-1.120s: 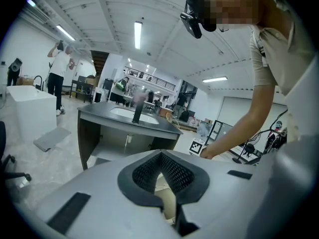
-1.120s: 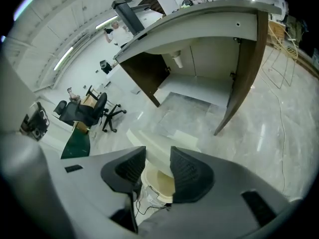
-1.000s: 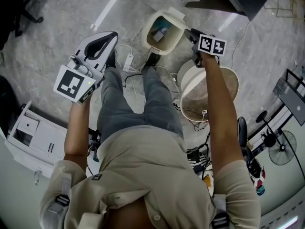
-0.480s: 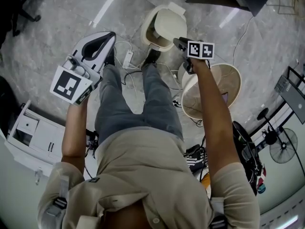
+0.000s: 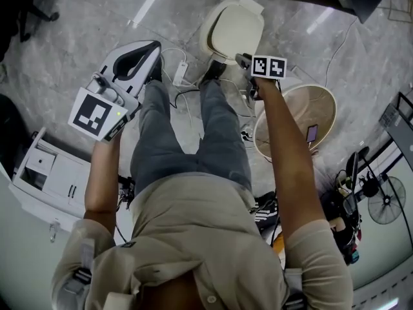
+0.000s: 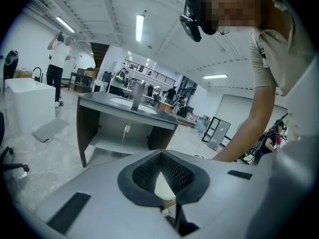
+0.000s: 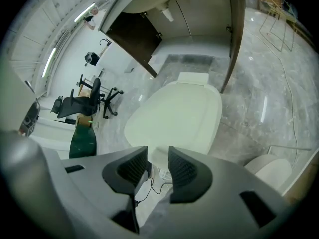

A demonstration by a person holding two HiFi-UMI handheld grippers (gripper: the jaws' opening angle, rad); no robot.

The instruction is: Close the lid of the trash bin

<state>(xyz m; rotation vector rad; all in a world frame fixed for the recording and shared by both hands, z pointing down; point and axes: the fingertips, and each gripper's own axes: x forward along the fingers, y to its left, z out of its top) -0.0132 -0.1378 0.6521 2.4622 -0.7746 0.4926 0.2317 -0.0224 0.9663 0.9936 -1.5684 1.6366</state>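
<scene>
The cream trash bin (image 5: 233, 28) stands on the marble floor in front of the person's feet, and its lid (image 7: 174, 118) lies flat over the opening. My right gripper (image 5: 247, 62) hovers just near of the bin's right edge and points steeply down. Its jaws have just been closing but still stand apart, with nothing between them; in the right gripper view the right gripper (image 7: 158, 166) hangs above the lid's near rim without touching it. My left gripper (image 5: 134, 58) is held off to the left, clear of the bin. Its tips meet, empty, in the left gripper view (image 6: 160, 156).
A round white wire fan guard (image 5: 298, 126) lies on the floor right of the right arm. Cables and a white power strip (image 5: 180, 73) lie by the feet. A white cabinet (image 5: 46, 181) stands at the left. A dark desk (image 7: 137, 36) stands beyond the bin.
The bin's lid was up with the inside showing, then halfway, and is now down flat. The right gripper has come down and left, from beside the lid to the bin's near edge.
</scene>
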